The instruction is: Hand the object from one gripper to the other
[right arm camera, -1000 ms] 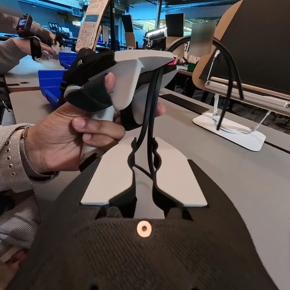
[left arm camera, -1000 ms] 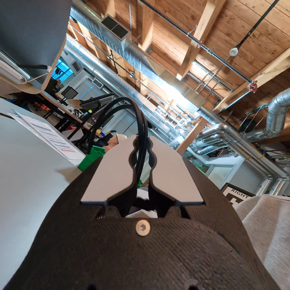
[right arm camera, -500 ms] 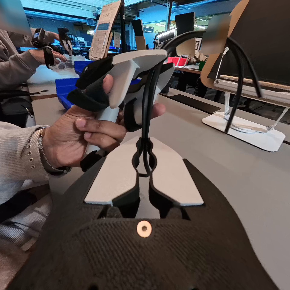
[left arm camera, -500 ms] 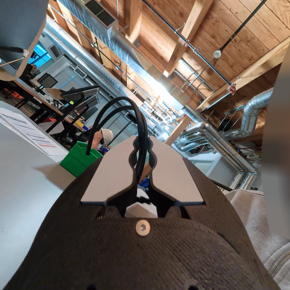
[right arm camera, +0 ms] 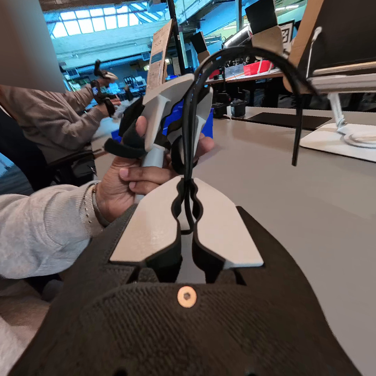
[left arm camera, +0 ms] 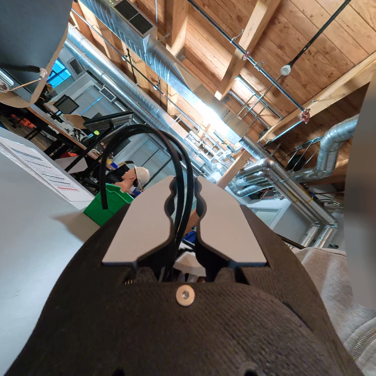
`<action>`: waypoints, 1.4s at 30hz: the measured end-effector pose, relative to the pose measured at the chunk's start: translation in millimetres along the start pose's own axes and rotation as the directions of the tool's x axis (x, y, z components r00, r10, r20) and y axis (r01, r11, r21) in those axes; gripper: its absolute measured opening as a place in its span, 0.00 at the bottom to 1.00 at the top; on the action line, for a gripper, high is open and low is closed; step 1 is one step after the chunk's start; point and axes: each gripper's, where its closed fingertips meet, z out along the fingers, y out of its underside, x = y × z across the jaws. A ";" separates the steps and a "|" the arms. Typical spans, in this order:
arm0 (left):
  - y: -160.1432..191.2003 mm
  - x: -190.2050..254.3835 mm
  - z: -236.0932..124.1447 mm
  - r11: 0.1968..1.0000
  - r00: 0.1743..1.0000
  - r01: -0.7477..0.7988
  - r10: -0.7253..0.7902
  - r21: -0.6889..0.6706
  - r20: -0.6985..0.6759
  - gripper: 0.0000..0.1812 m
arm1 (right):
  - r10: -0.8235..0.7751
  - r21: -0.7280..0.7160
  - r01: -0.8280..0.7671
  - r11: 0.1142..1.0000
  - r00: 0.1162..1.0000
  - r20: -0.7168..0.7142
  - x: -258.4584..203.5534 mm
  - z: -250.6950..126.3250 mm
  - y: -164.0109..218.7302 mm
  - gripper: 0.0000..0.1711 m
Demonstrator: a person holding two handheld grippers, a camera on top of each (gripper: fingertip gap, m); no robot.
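A black cable loop (right arm camera: 246, 49) runs between both grippers above the grey table (right arm camera: 284, 213). My right gripper (right arm camera: 187, 180) is shut on the loop's lower end, pinching both strands at its tips. The left gripper (right arm camera: 198, 87), held by a hand (right arm camera: 120, 195), stands just beyond it with its jaws apart; the strands pass loosely between them, close to one finger (right arm camera: 203, 114). In the left wrist view the cable (left arm camera: 184, 183) runs through the gap of the left gripper (left arm camera: 186, 179) and arches over to a free end at the left.
A white stand base (right arm camera: 335, 140) with a dark panel above it stands at the right on the table. A blue bin (right arm camera: 177, 116) is behind the left gripper. Another person's sleeve (right arm camera: 61, 122) is at the far left. A green bin (left arm camera: 105, 205) and a paper sheet (left arm camera: 40, 168) show at the left. One gripper's finger ends stand about 8 cm off the other's.
My right gripper closed on the cable's lower end. The left gripper's jaws have spread, so the cable now sits loosely between them.
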 end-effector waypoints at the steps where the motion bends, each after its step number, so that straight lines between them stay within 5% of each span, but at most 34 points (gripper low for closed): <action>1: 0.8 -2.0 0.2 1.000 1.000 -0.008 0.008 -0.006 0.015 0.11 | 0.039 0.011 -0.039 0.999 0.999 0.015 0.8 -1.2 -2.0 0.03; 9: 8.3 -13.0 1.4 0.997 0.995 -0.037 0.042 -0.061 0.086 0.20 | 0.209 0.083 -0.216 0.973 0.974 0.089 15.4 -12.2 -14.7 0.03; 15: 0.1 -19.6 -4.2 0.958 0.944 -0.255 0.275 -0.128 0.181 0.23 | 0.367 0.103 -0.379 0.920 0.923 0.119 37.3 -21.4 -18.9 0.03; 19: 2.9 -24.7 -7.5 0.846 0.826 -0.464 0.520 -0.262 0.216 0.24 | 0.435 0.069 -0.449 0.891 0.888 0.151 49.8 -26.5 -17.8 0.03; 27: 28.2 -57.6 -16.2 0.425 0.413 -0.694 0.896 -0.582 0.162 0.25 | 0.484 -0.053 -0.511 0.858 0.769 0.418 26.8 -35.3 -25.0 0.02; 34: 34.9 -72.7 -18.6 0.365 0.339 -0.668 0.925 -0.649 0.172 0.35 | 0.568 -0.144 -0.602 0.786 0.611 0.551 2.9 -35.3 -26.9 0.03; 42: 40.6 -81.9 -23.4 0.293 0.274 -0.642 0.951 -0.709 0.145 0.21 | 0.594 -0.199 -0.626 0.754 0.520 0.613 -15.7 -34.5 -28.1 0.03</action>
